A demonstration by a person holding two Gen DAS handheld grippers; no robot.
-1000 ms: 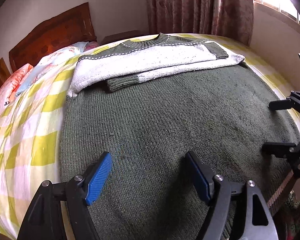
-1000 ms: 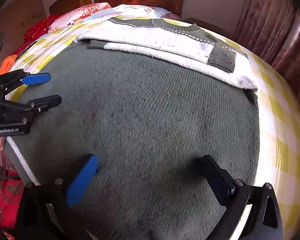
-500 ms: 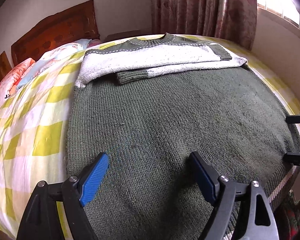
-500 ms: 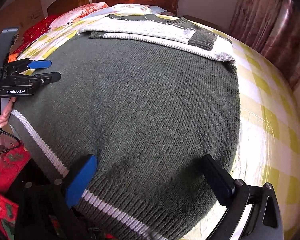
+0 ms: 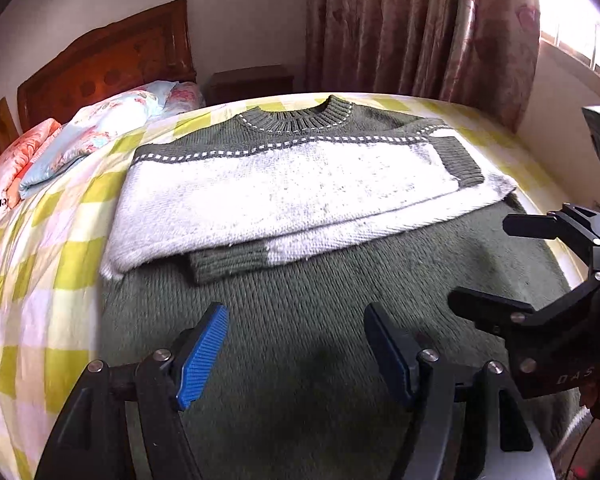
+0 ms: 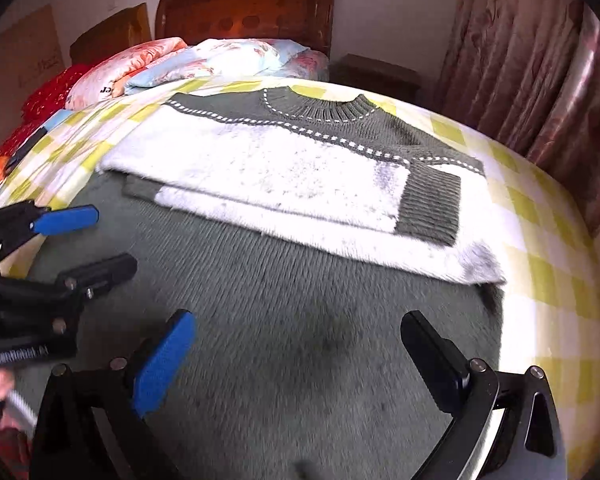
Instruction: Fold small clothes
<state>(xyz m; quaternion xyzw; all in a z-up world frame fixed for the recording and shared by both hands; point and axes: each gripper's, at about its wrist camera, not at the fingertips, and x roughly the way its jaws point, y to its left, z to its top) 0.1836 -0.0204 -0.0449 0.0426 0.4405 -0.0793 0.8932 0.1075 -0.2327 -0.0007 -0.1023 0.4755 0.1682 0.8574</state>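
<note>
A dark green knitted sweater with a broad white chest band and ribbed round collar [image 5: 300,184] lay face up on the bed covered by a yellow-and-white checked sheet [image 5: 40,280], its collar toward the carved wooden headboard [image 5: 100,64] and its plain green body running back toward the two tools. Both sleeves were already folded across the white band, the ribbed green cuffs [image 6: 428,204] resting on top. The sweater's long axis thus ran from collar to hem, directly along the line in which both tools pointed, so the unfolded lower body lay under and just ahead of them. The left gripper [image 5: 296,344], with one blue pad [image 5: 202,356] and one dark one, hung over the body near the sweater's left edge; its jaws were closing, with nothing between them but bare knit below. The right gripper [image 6: 300,360] stood beside it, over the body nearer the right edge, its jaws wide apart and likewise empty. Neither pad appeared to touch the fabric. The hem itself lay out of sight below both views, nearer the onlooker than the fingertips. Judged from this layout, the remaining fold would carry the lower body up toward the collar, each hand serving its own side.
</note>
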